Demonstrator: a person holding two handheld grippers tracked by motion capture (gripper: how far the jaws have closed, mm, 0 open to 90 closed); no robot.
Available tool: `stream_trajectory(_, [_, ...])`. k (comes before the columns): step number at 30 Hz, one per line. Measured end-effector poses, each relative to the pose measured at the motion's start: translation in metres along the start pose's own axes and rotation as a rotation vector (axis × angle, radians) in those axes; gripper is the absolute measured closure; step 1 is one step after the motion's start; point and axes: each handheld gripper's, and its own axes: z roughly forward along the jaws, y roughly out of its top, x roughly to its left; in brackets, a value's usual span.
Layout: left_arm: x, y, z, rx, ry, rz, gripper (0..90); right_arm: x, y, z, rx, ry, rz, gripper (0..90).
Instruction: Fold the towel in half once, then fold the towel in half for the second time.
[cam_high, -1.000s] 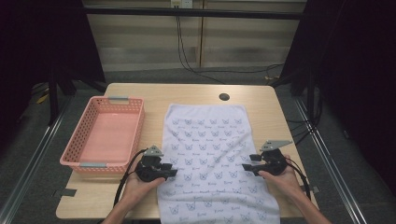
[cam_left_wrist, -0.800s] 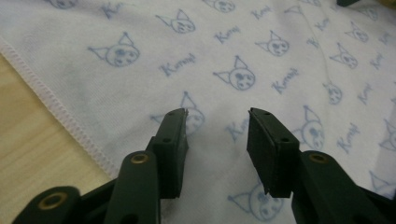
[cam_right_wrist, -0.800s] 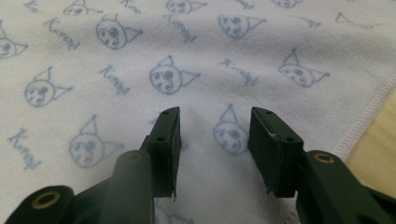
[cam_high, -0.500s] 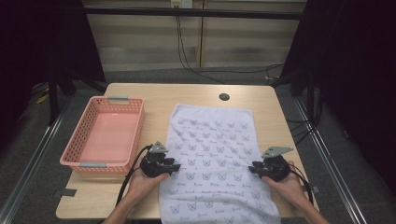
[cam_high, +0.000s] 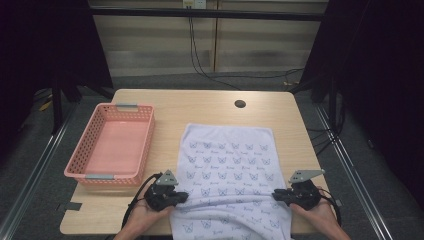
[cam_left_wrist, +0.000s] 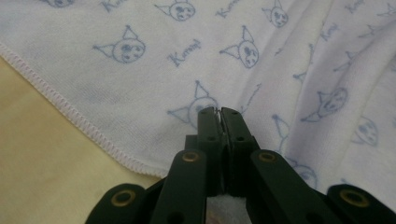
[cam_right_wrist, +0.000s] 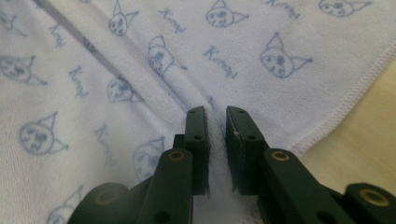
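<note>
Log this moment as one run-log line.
left gripper: shut on towel | right gripper: jaws closing, towel fold between | basket: empty, left of towel

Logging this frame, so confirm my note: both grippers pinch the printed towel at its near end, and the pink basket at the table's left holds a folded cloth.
One thing is wrong: the pink basket is empty, as the high view shows. The rest stands: the left gripper and right gripper each pinch the towel at its near end, the basket at the table's left.
</note>
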Motion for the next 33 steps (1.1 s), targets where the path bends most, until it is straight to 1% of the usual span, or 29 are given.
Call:
stream_trajectory(1, [-0.004, -0.003, -0.002, 0.006, -0.013, 0.008, 87.3, 0.003, -0.002, -0.002, 0.007, 0.009, 0.005, 80.3])
stream_trajectory(2, [-0.009, -0.007, -0.004, 0.009, -0.025, 0.007, 87.1, 0.006, -0.003, -0.003, 0.018, 0.004, 0.001, 80.6])
stream_trajectory(3, [-0.012, -0.010, -0.006, 0.012, -0.046, 0.009, 87.1, 0.010, -0.004, -0.005, 0.033, 0.009, -0.003, 80.8])
stream_trajectory(4, [-0.014, -0.012, -0.008, 0.027, -0.059, 0.005, 86.7, 0.012, -0.005, -0.006, 0.037, 0.019, -0.009, 80.8])
stream_trajectory(6, [-0.018, -0.013, -0.011, 0.053, -0.073, 0.013, 86.2, 0.015, -0.008, -0.009, 0.047, 0.038, -0.009, 81.8])
stream_trajectory(7, [-0.019, -0.012, -0.011, 0.067, -0.087, 0.025, 86.2, 0.017, -0.009, -0.010, 0.054, 0.050, -0.006, 81.8])
stream_trajectory(8, [-0.020, -0.012, -0.012, 0.086, -0.089, 0.036, 86.1, 0.019, -0.009, -0.010, 0.056, 0.049, -0.023, 81.8])
stream_trajectory(9, [-0.020, -0.011, -0.012, 0.082, -0.100, 0.033, 85.4, 0.020, -0.009, -0.010, 0.070, 0.057, -0.013, 81.9])
stream_trajectory(10, [-0.019, -0.010, -0.012, 0.087, -0.106, 0.033, 83.2, 0.021, -0.009, -0.011, 0.074, 0.059, -0.020, 81.5])
stream_trajectory(11, [-0.018, -0.009, -0.012, 0.078, -0.098, 0.031, 78.9, 0.022, -0.010, -0.011, 0.065, 0.060, -0.026, 78.8])
stream_trajectory(12, [-0.017, -0.007, -0.012, 0.063, -0.080, 0.026, 73.0, 0.022, -0.009, -0.012, 0.058, 0.055, -0.024, 73.3])
stream_trajectory(13, [-0.013, -0.005, -0.013, 0.050, -0.072, 0.030, 69.3, 0.020, -0.008, -0.014, 0.030, 0.054, -0.020, 72.1])
stream_trajectory(14, [-0.010, -0.002, -0.013, 0.025, -0.073, 0.010, 68.3, 0.017, -0.006, -0.017, 0.004, 0.053, -0.009, 72.1])
stream_trajectory(15, [-0.006, 0.001, -0.013, -0.008, -0.061, -0.013, 66.3, 0.014, -0.003, -0.019, -0.030, 0.045, -0.001, 72.0])
stream_trajectory(16, [-0.002, 0.005, -0.012, -0.021, -0.063, -0.028, 66.0, 0.012, 0.000, -0.021, -0.051, 0.023, 0.004, 70.4])
stream_trajectory(17, [0.001, 0.009, -0.011, -0.042, -0.054, -0.033, 65.3, 0.010, 0.003, -0.022, -0.075, 0.018, 0.012, 68.9])
stream_trajectory(18, [0.004, 0.013, -0.009, -0.051, -0.046, -0.040, 62.6, 0.008, 0.007, -0.022, -0.087, 0.018, 0.012, 67.9])
stream_trajectory(20, [0.012, 0.023, -0.004, -0.053, -0.034, -0.045, 60.3, 0.004, 0.016, -0.020, -0.100, -0.007, -0.003, 62.9])
stream_trajectory(21, [0.017, 0.028, -0.002, -0.058, -0.008, -0.059, 58.4, 0.000, 0.021, -0.018, -0.106, -0.006, -0.001, 60.1])
stream_trajectory(22, [0.021, 0.032, 0.001, -0.076, 0.007, -0.078, 57.0, -0.004, 0.026, -0.017, -0.116, -0.011, 0.005, 57.9])
stream_trajectory(23, [0.026, 0.036, 0.004, -0.089, 0.001, -0.094, 56.6, -0.008, 0.031, -0.015, -0.129, -0.023, 0.009, 55.0])
stream_trajectory(24, [0.031, 0.041, 0.007, -0.087, 0.001, -0.087, 57.0, -0.014, 0.036, -0.013, -0.140, -0.023, 0.012, 51.2])
stream_trajectory(26, [0.040, 0.052, 0.015, -0.076, 0.037, -0.048, 56.1, -0.024, 0.048, -0.010, -0.160, -0.052, 0.023, 46.7])
stream_trajectory(28, [0.049, 0.061, 0.021, -0.084, 0.073, -0.066, 55.2, -0.033, 0.059, -0.005, -0.179, -0.041, 0.024, 44.0])
stream_trajectory(29, [0.054, 0.064, 0.023, -0.092, 0.057, -0.088, 54.3, -0.038, 0.065, -0.002, -0.182, -0.037, 0.024, 40.7])
stream_trajectory(30, [0.059, 0.068, 0.026, -0.091, 0.060, -0.079, 54.0, -0.043, 0.071, 0.001, -0.185, -0.027, 0.032, 40.0])
stream_trajectory(31, [0.062, 0.069, 0.027, -0.088, 0.070, -0.081, 54.0, -0.050, 0.077, 0.006, -0.181, -0.028, 0.036, 38.0])
stream_trajectory(32, [0.067, 0.070, 0.029, -0.098, 0.081, -0.102, 54.0, -0.054, 0.081, 0.010, -0.178, -0.027, 0.035, 36.2])
stream_trajectory(33, [0.071, 0.071, 0.029, -0.098, 0.101, -0.113, 54.0, -0.060, 0.086, 0.016, -0.161, -0.023, 0.035, 35.3])
